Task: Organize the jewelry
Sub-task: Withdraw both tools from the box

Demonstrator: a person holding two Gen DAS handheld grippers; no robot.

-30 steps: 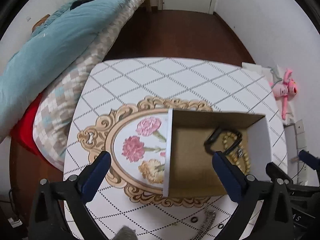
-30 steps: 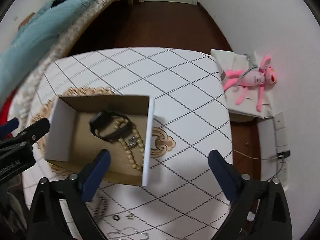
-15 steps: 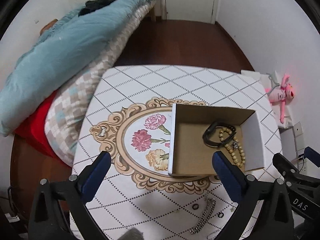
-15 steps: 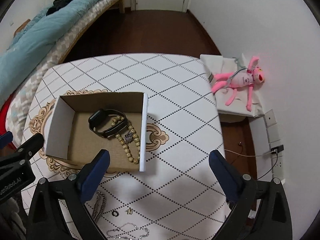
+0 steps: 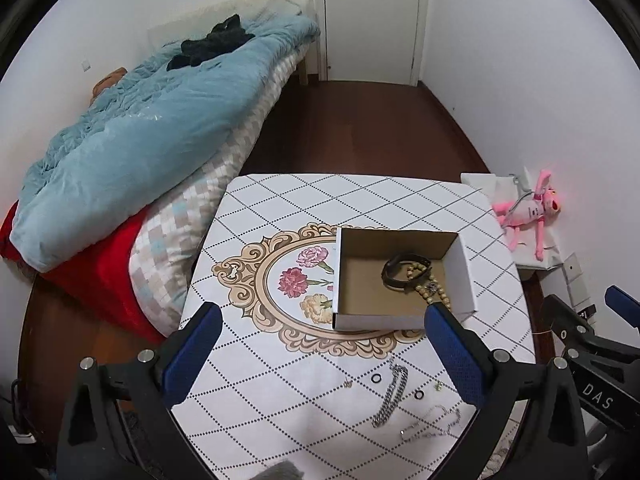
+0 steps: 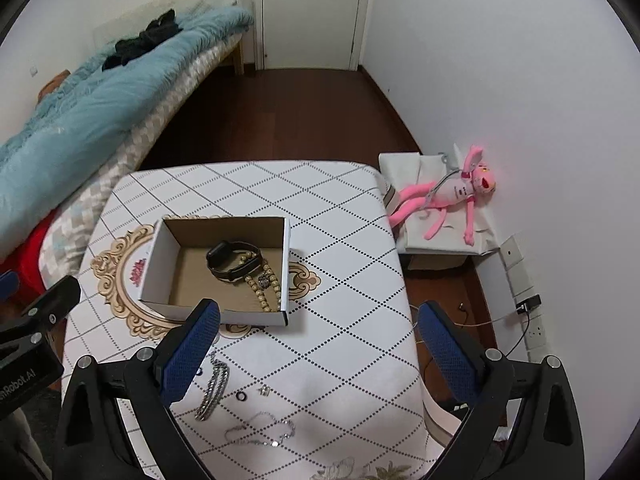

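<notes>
**Jewelry partly boxed, several pieces left on the desk**

Both claws are being held wide and empty above the near edge of the desk (image 6: 340, 240). The left claw (image 5: 318, 350) and the right claw (image 6: 318, 346) are gripping nothing.

Ahead of the claws, the box (image 6: 154, 268) is holding a black watch (image 6: 232, 258) and a bead string (image 6: 266, 288), so part of the sorting is judged done.

Close below the claws, loose pieces are lying on the desk: a chain (image 6: 212, 390), a thinner necklace (image 6: 260, 430), a black ring (image 6: 241, 396) and a small metal piece (image 6: 264, 390), perhaps a ring. More small bits are being shown in the left view, too small to name. These are judged left to be boxed.
</notes>
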